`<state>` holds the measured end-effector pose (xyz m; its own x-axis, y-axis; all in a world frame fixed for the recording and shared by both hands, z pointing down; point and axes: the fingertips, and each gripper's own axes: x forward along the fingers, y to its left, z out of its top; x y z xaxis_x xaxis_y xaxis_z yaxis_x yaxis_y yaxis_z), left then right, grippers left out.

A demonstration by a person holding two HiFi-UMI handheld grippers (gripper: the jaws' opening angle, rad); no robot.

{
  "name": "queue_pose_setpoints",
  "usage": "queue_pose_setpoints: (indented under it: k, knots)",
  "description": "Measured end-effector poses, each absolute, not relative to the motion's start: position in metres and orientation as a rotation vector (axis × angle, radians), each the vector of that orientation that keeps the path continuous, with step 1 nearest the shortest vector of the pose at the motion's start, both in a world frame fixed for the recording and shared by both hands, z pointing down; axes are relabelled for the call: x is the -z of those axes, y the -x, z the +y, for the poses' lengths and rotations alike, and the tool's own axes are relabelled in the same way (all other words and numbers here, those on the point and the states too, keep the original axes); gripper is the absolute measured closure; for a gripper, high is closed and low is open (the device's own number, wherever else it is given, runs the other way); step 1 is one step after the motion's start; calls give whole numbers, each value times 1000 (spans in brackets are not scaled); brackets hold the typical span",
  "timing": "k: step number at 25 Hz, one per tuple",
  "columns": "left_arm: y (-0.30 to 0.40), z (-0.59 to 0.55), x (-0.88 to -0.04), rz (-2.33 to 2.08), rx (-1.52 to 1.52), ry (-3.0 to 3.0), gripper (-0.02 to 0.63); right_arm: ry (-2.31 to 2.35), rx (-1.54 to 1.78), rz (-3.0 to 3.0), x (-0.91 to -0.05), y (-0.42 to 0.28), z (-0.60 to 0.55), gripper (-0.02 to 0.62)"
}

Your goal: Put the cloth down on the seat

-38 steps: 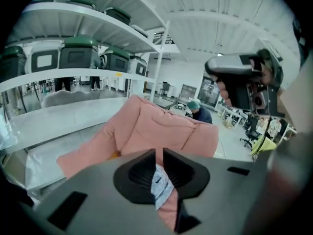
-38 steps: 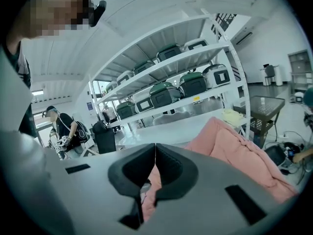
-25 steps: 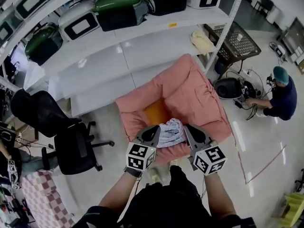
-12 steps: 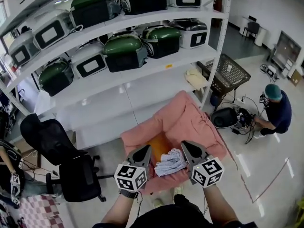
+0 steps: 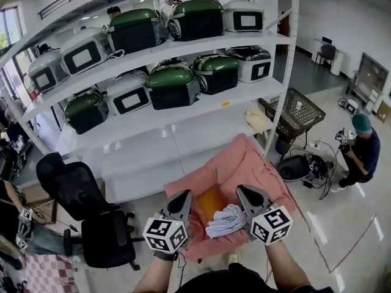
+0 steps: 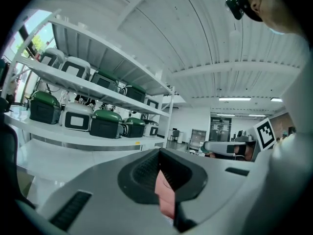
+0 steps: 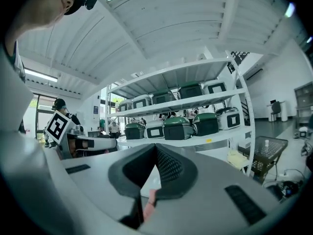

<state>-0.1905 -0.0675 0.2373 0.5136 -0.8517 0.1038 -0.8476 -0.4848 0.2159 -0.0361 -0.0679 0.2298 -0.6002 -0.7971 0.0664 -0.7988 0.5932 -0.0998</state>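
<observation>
A crumpled white and pale-blue cloth (image 5: 226,220) lies on the pink-covered seat (image 5: 244,166), beside an orange cushion (image 5: 211,201). Neither gripper touches it. My left gripper (image 5: 182,199) hovers to the cloth's left and my right gripper (image 5: 243,193) just above its right side, both held up and pointing away from me. In the left gripper view the left gripper (image 6: 159,153) has its jaws together with nothing in them, only pink seat showing through the gap below. The right gripper (image 7: 156,148) looks the same in its own view, jaws closed and empty.
White shelving (image 5: 183,90) with green and white cases (image 5: 174,84) stands behind the seat. A black office chair (image 5: 91,224) is at the left. A black wire basket (image 5: 299,112) and a yellowish cloth (image 5: 259,119) sit at the shelf's right end. A person (image 5: 360,148) crouches by cables at right.
The head view has tilted up, bringing the shelves into sight. Both grippers have drawn back and up from the cloth, which stays on the seat.
</observation>
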Motion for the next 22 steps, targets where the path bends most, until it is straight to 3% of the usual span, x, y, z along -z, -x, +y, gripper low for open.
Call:
queue_pose_setpoints:
  k: [22]
  knots:
    - [239,-45,-219,-1533,94,-2512,600,-1377,-110,-2788,-225,67,-49,591]
